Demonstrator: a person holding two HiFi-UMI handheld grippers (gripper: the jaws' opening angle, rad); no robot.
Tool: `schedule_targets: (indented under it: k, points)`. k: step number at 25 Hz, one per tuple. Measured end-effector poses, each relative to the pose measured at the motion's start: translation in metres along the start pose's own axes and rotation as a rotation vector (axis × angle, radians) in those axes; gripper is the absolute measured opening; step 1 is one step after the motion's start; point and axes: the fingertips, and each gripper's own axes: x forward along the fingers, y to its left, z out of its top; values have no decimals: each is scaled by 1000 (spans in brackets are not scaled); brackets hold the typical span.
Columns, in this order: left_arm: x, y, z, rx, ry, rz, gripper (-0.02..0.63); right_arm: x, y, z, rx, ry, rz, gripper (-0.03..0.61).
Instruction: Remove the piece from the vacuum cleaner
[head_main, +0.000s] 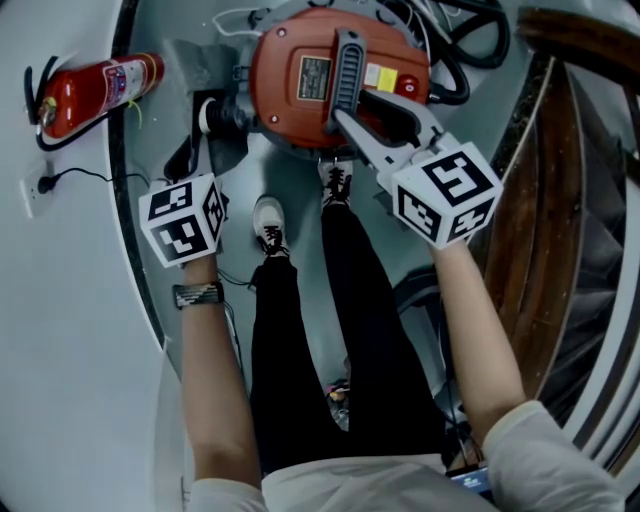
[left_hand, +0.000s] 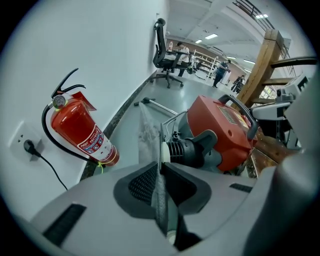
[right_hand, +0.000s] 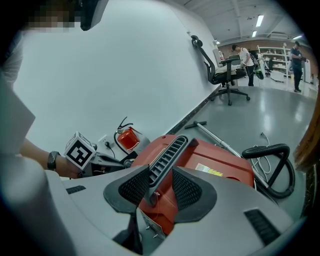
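Note:
The red vacuum cleaner (head_main: 300, 90) (left_hand: 220, 127) (right_hand: 215, 160) stands on the floor ahead of the person's feet. My right gripper (head_main: 345, 115) (right_hand: 160, 182) is shut on its black ribbed carry handle (head_main: 347, 65) (right_hand: 167, 152), a pad on each side. My left gripper (head_main: 200, 140) (left_hand: 160, 172) is at the cleaner's left side, by the black ribbed inlet (head_main: 215, 115) (left_hand: 187, 150). Its jaws are shut on a thin translucent grey piece (left_hand: 152, 135), seen edge-on in front of the inlet. In the head view this piece is hidden.
A red fire extinguisher (head_main: 95, 90) (left_hand: 82, 132) lies along the wall on the left, near a wall socket (head_main: 35, 185) (left_hand: 27, 145) with a plug in it. A black hose (head_main: 470, 45) (right_hand: 272, 165) coils behind the cleaner. Wooden stairs (head_main: 560, 180) rise at right. The person's shoes (head_main: 268, 222) are close to the cleaner.

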Motion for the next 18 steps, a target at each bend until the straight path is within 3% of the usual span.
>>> schedule_targets:
  k: [18]
  points:
    - [3, 7, 0, 65, 2, 64, 46, 0, 1, 1, -49, 7, 12, 158]
